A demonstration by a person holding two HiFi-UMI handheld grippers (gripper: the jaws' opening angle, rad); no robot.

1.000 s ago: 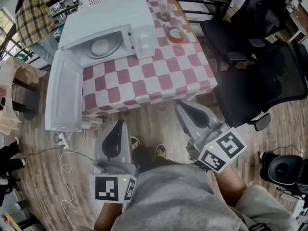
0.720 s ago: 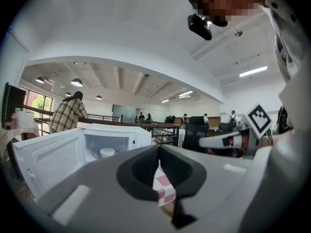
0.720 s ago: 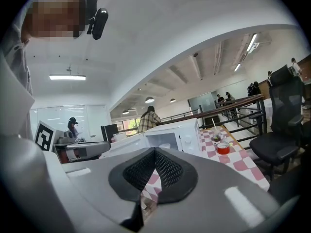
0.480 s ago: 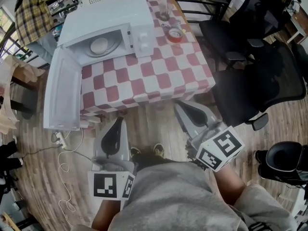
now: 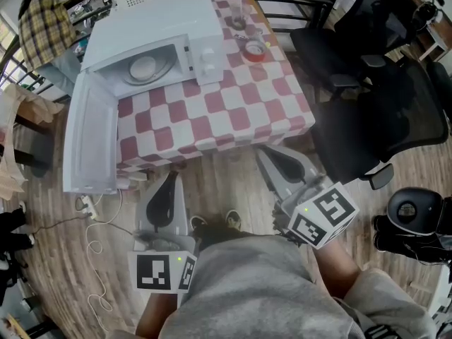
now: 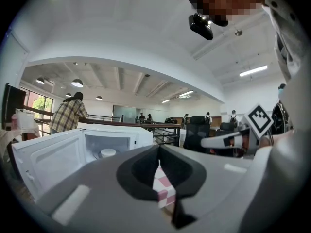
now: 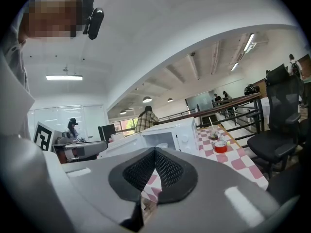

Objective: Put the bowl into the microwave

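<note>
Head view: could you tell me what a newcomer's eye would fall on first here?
The white microwave stands at the far left of the red-checked table, its door swung wide open, with a pale bowl inside. Nearer the person, the left gripper and right gripper hang shut and empty off the table's near edge.

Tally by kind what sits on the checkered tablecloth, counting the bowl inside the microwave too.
microwave: 1
bowl: 1
red roll: 1
clear cup: 1
Total: 4
</note>
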